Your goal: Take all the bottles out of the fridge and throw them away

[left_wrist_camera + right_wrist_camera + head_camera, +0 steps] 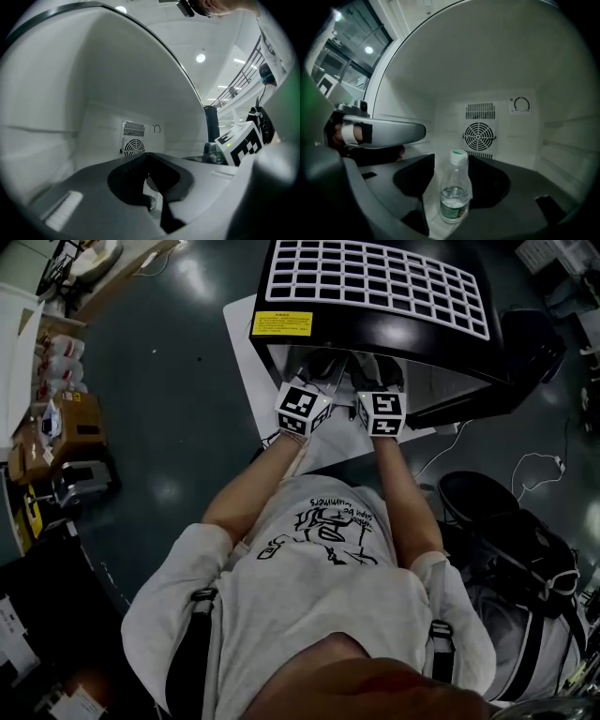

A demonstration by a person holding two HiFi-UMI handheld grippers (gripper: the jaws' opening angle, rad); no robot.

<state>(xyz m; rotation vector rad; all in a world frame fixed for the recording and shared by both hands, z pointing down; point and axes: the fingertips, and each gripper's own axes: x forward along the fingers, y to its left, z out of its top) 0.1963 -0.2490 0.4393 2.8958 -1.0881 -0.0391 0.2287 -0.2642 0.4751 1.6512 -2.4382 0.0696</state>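
In the head view both grippers reach into the open front of a black fridge (375, 324); only the marker cubes of my left gripper (302, 409) and my right gripper (382, 414) show. Inside, a small clear bottle (454, 197) with a white cap and a little water stands upright on the white fridge floor. My right gripper (451, 168) is open, one jaw on each side of the bottle. My left gripper (149, 180) is beside it, jaws nearly together with nothing between them. The right gripper's cube (241, 143) shows at the edge of the left gripper view.
The fridge's back wall has a round fan grille (479, 136) and a dial (521, 104). The fridge stands on a white board (246, 362). A black bag (511, 549) and white cables (539, 465) lie on the floor to the right, boxes (70, 423) to the left.
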